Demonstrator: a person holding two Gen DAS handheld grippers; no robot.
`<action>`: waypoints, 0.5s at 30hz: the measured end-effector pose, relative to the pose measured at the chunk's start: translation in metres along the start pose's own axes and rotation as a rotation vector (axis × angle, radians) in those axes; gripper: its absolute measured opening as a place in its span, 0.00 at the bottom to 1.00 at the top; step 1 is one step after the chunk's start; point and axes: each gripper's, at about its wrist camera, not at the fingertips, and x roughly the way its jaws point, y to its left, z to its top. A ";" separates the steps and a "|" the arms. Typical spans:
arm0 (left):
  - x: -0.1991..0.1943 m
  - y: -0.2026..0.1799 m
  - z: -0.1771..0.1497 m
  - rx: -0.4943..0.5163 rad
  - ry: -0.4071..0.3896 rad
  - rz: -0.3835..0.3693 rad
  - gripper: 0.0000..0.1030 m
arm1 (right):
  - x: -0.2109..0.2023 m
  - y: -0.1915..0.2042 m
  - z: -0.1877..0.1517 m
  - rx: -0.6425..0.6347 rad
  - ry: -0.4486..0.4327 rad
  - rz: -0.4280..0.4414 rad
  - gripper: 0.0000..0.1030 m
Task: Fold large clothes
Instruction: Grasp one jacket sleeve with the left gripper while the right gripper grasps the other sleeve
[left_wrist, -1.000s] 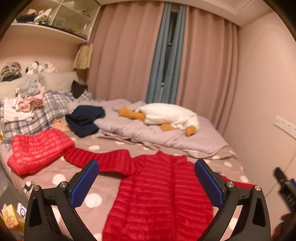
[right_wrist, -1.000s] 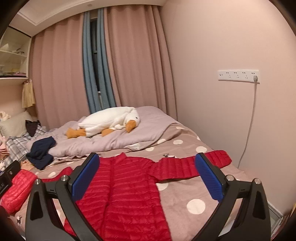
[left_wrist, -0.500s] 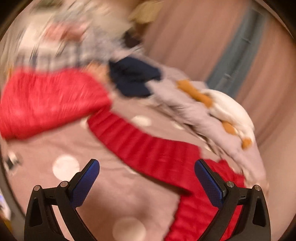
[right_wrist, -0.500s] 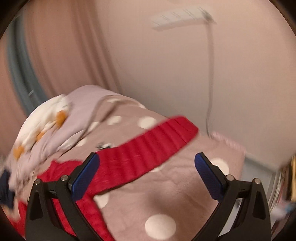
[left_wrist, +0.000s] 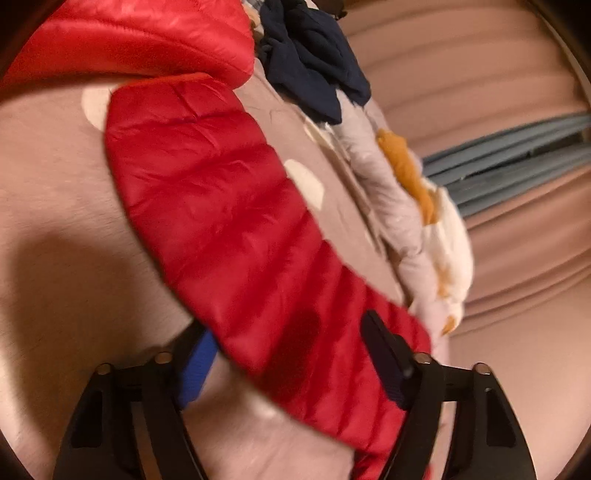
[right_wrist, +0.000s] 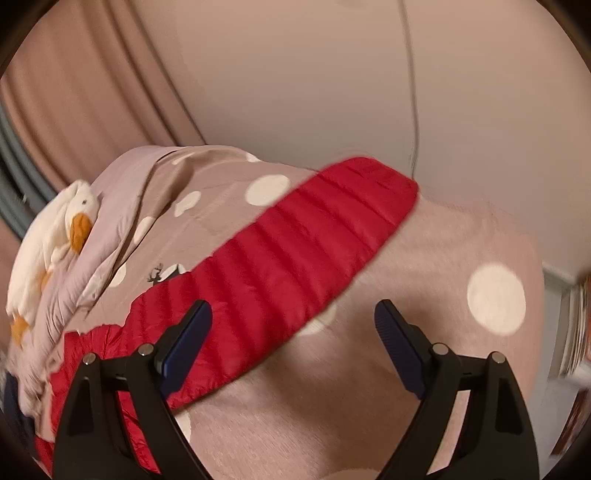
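Note:
A red quilted puffer jacket lies flat on the polka-dot bedspread. Its left sleeve (left_wrist: 229, 229) runs diagonally through the left wrist view. My left gripper (left_wrist: 291, 354) is open and close over the sleeve, one finger on each side of it; the left blue pad (left_wrist: 195, 373) is partly hidden behind the sleeve edge. The right sleeve (right_wrist: 295, 258) stretches toward its cuff (right_wrist: 380, 188) in the right wrist view. My right gripper (right_wrist: 295, 343) is open just above the sleeve's near edge, its left finger over the fabric.
A second red padded garment (left_wrist: 140, 37) lies beyond the left cuff, a navy garment (left_wrist: 314, 62) behind it. A white plush goose (right_wrist: 51, 236) rests on a grey duvet (left_wrist: 384, 199). The wall with a hanging cable (right_wrist: 412, 92) borders the bed's right side (right_wrist: 491, 236).
Both grippers have dropped from a raised view of the whole bed down to the sleeves, the left toward the left sleeve, the right toward the right sleeve. Both stay open.

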 end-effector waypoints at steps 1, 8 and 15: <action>0.003 0.002 0.002 -0.016 -0.005 -0.012 0.55 | 0.000 0.001 0.001 -0.010 -0.013 -0.001 0.87; -0.022 0.007 -0.012 0.006 -0.162 0.140 0.12 | 0.006 -0.005 0.001 -0.006 -0.024 -0.009 0.75; -0.080 -0.017 -0.030 0.114 -0.288 0.254 0.11 | 0.015 -0.031 -0.004 0.082 0.026 0.014 0.74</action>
